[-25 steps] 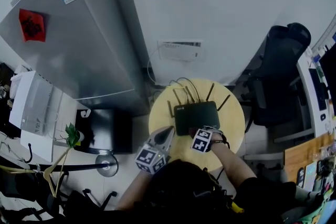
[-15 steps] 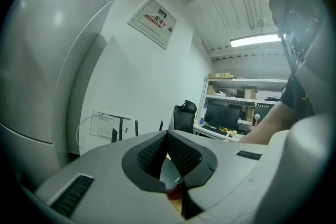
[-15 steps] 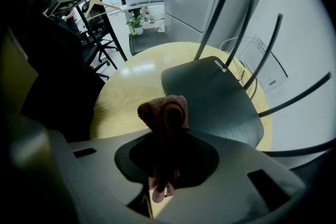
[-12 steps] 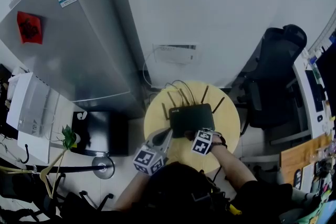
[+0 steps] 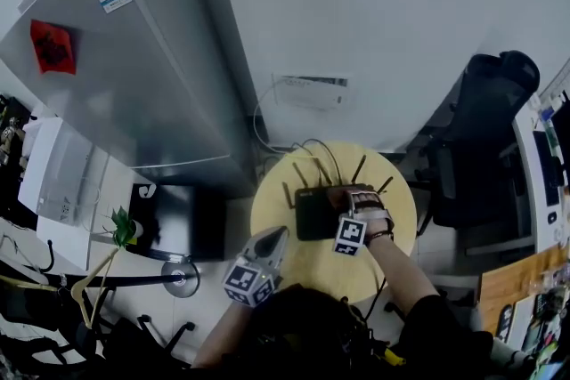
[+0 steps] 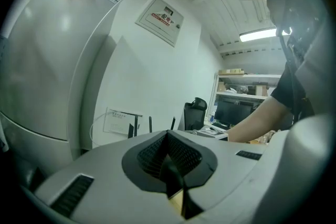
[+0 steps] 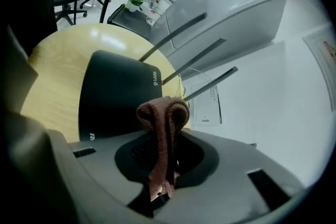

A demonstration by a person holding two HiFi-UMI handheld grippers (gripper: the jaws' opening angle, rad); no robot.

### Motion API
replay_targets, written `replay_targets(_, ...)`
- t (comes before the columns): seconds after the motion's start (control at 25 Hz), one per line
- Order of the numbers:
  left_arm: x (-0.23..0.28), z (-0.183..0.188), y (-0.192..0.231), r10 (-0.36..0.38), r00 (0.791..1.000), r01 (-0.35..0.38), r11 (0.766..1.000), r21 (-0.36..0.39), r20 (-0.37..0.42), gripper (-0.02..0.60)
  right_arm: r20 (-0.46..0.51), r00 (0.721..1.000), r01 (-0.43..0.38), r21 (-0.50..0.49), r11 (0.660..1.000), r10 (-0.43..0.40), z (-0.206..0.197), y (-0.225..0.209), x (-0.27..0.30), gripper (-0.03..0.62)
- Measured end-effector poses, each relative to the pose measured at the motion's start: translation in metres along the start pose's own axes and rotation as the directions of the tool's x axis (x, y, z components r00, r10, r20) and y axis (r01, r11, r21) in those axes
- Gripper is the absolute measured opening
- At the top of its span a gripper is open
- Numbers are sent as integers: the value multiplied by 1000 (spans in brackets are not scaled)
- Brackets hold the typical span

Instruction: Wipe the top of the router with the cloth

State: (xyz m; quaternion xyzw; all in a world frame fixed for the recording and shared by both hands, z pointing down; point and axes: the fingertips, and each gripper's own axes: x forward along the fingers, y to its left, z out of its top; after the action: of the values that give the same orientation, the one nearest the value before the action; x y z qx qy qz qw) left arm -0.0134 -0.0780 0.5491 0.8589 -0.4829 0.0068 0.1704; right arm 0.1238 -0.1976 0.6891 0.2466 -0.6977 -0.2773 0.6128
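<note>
A black router [image 5: 312, 214] with several thin antennas lies on a small round yellow table [image 5: 321, 270]. In the right gripper view the router [image 7: 113, 94] fills the middle left, with its antennas [image 7: 181, 34] slanting up to the right. My right gripper [image 5: 349, 198] is over the router's far right part, shut on a folded brown cloth [image 7: 164, 115]. The cloth [image 5: 341, 198] rests on the router's top. My left gripper [image 5: 272, 243] hovers off the table's near left edge, shut and holding nothing. From the left gripper view [image 6: 169, 168] only the antenna tips [image 6: 131, 128] show.
A tall silver fridge [image 5: 134, 58] stands to the left, a white wall box [image 5: 310, 91] with cables behind the table. A black office chair [image 5: 485, 129] is on the right. A black box [image 5: 174, 222] and a potted plant [image 5: 120, 231] sit on the floor, left.
My right gripper has slid the cloth from the router's near edge across the top toward its far right side. The left gripper has stayed by the table's near left edge.
</note>
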Motion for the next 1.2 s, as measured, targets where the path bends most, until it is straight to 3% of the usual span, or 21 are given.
replay_targets(0.12, -4, -2, 11, 48, 999, -48, 999, -11, -4, 2, -25, 1000, -13, -36, 999, 12, 0, -2, 20, 63)
replay_targets(0.28, -7, -8, 21, 87, 996, -87, 996, -19, -20, 2, -105, 994, -28, -11, 1000, 27, -18, -8, 47, 61)
replay_targets(0.4, -9, -16, 24, 93, 995, -94, 995, -38, -32, 2, -117, 990, -71, 76, 995, 79, -22, -3, 56, 62)
replay_targets(0.52, -8, -15, 23, 82, 996, -83, 995, -46, -21, 2, -85, 985, -126, 236, 963, 149, -23, 4, 55, 61)
replay_targets(0.76, -3, -12, 22, 79, 996, -80, 996, -48, -33, 2, -35, 974, -197, 354, 914, 224, -29, 17, 47, 63)
replay_targets(0.96, 1, -14, 15, 53, 998, -54, 998, -37, -32, 2, -34, 960, -243, 398, 884, 279, -35, 25, 39, 63)
replay_targets(1.2, 0, -14, 10, 35, 999, -35, 999, -25, -15, 2, -46, 950, -266, 396, 879, 309, -39, 38, 29, 63)
